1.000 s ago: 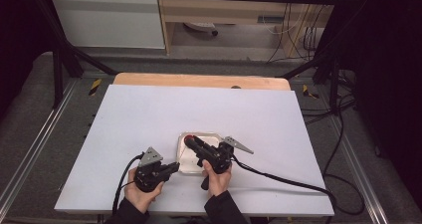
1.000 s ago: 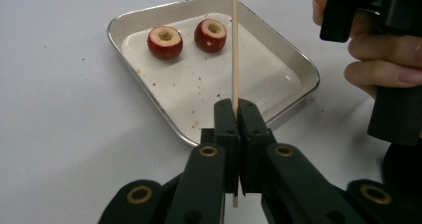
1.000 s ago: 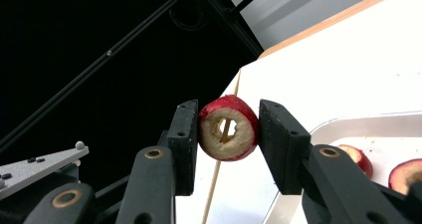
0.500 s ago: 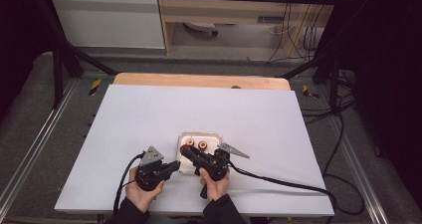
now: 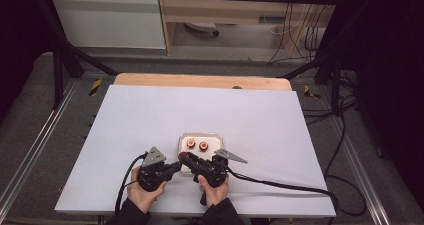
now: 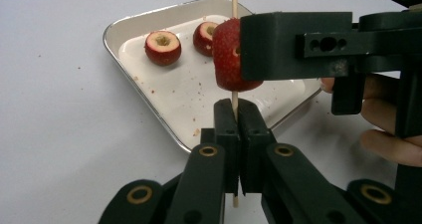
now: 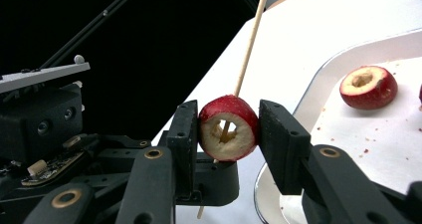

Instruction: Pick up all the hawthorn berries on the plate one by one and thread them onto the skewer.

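From above, you are sitting at the near edge of the white table [image 5: 150,115] with both hands drawn in close together. Your left gripper [image 5: 175,167] is pointing right toward your right gripper [image 5: 184,158], and the two are meeting just in front of the small metal tray [image 5: 216,136]. Two cored red fruits are lying in the tray, one [image 5: 191,144] just beside the other [image 5: 203,146]. The skewer is too thin to make out here.

In the left gripper view, you are clamping the left gripper [image 6: 238,115] fully together on a thin wooden skewer [image 6: 234,0], which is standing upright between the pads, its lower end poking out beneath them. A red cored fruit [image 6: 228,55] is sitting threaded on the skewer just above your jaws, over the tray [image 6: 124,27], with the right gripper's black pad pressing against its side. Two more cored fruits are resting at the tray's far end, one [image 6: 162,47] standing clear and the other [image 6: 203,37] partly hidden behind the threaded fruit.

In the right gripper view, you are squeezing the right gripper [image 7: 229,129] on the threaded fruit [image 7: 228,127], a pad on each side, its hollow core facing the camera. The skewer [image 7: 251,40] is running through the fruit and slanting up. Another cored fruit [image 7: 368,87] is lying in the tray [image 7: 318,74].
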